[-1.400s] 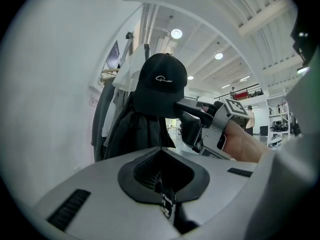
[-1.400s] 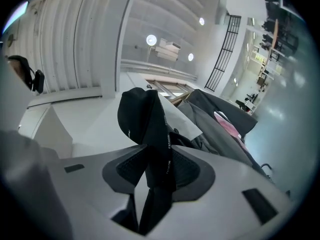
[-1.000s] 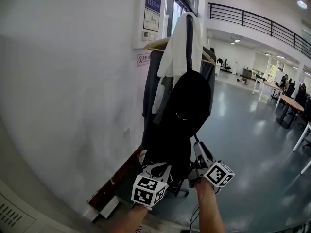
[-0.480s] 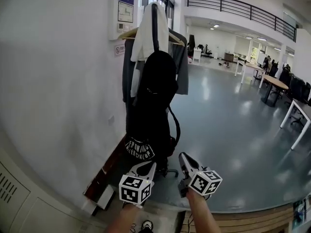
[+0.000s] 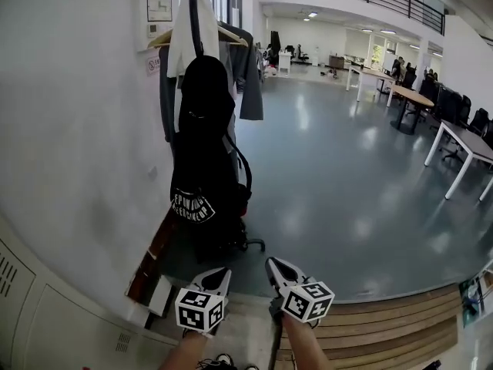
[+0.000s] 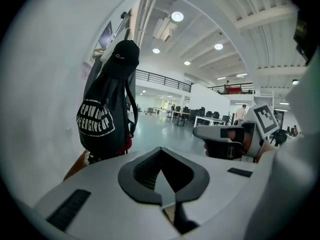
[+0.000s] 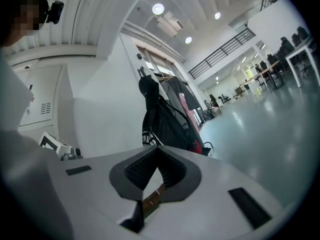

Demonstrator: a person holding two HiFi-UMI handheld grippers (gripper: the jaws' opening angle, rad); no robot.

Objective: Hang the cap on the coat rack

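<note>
The black cap (image 5: 206,82) hangs high on the coat rack (image 5: 194,15), against the wall, above a black bag with white print (image 5: 194,200). Nothing is touching it. It also shows in the left gripper view as the cap (image 6: 124,54), and in the right gripper view as the cap (image 7: 148,89). Both grippers are held low and well back from the rack. My left gripper (image 5: 219,271) is shut and empty, its tips (image 6: 161,150) together. My right gripper (image 5: 271,263) is also shut with nothing in it, its jaws (image 7: 157,152) closed.
A white garment (image 5: 183,31) and grey jackets (image 5: 245,75) hang on the same rack. A chair base (image 5: 245,245) sits under the bag. The white wall (image 5: 77,145) runs along the left. Tables (image 5: 462,141) stand far right. Wooden steps (image 5: 385,326) lie below me.
The grippers have drawn back and down from the rack, which now stands farther off at upper left. The right jaws have closed. The cap stays hanging.
</note>
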